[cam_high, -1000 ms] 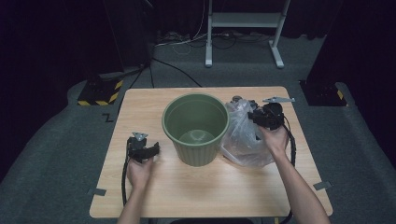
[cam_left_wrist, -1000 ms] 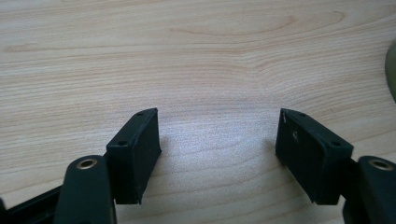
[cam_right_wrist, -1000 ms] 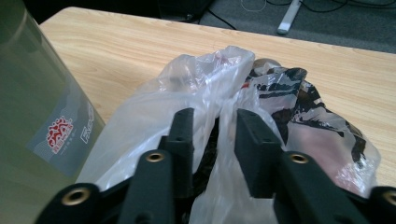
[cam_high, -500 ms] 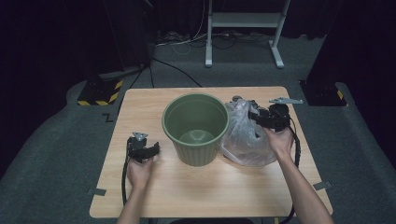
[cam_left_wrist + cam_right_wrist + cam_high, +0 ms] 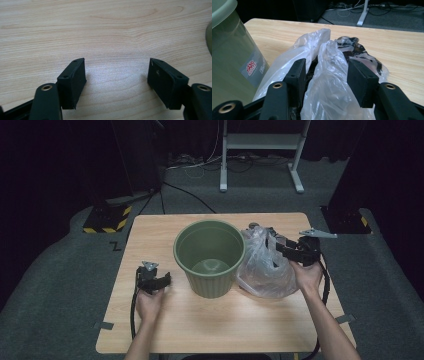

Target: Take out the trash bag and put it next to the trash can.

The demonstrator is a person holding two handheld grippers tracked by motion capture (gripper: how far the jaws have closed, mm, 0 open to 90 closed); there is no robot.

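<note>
The green bucket (image 5: 209, 257) stands at table (image 5: 150, 227) centre, and the clear plastic bag (image 5: 263, 265) lies touching its wall at the 3 o'clock side, directly ahead of the right gripper (image 5: 280, 247), which is the nearer tool. In the right gripper view, the jaws stand partly spread astride a raised fold of the bag (image 5: 329, 75), not yet pinched. The left gripper (image 5: 161, 281), at the bucket's 9 o'clock, rests wide open over bare wood, holding nothing.
</note>
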